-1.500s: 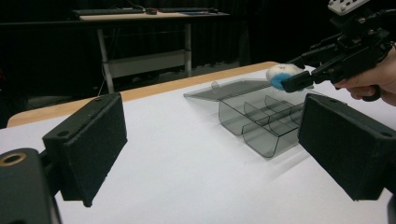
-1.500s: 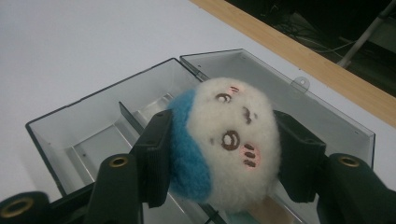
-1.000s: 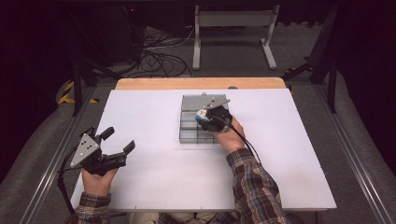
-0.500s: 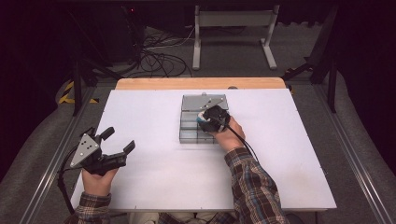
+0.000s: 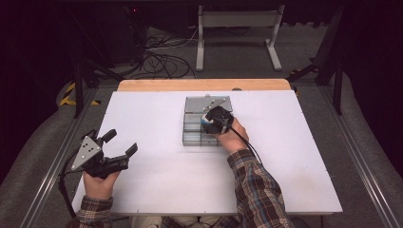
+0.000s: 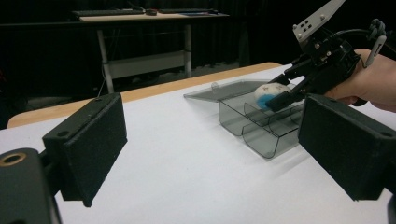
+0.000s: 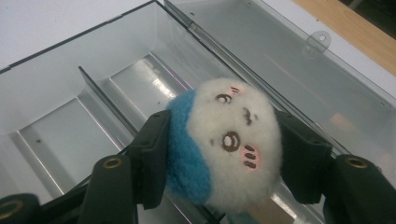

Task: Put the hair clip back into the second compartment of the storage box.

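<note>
Fluffy white-and-blue plush toy (image 7: 224,144), glossy clear plastic compartment box (image 7: 70,93), matt white tabletop (image 5: 157,190), wooden edge (image 5: 190,85).

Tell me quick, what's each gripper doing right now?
Left gripper: open, holding nothing, over the table.
Right gripper: jaws just opened slightly, plush toy between the pads, over the clear box.

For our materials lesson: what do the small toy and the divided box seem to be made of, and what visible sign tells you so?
Toy: soft plush, probably synthetic; fuzzy white and blue pile with stitched-looking face marks.
Divided box: probably rigid clear plastic with a grey tint, glossy; the table shows through it and its thin dividers catch bright reflections.
</note>
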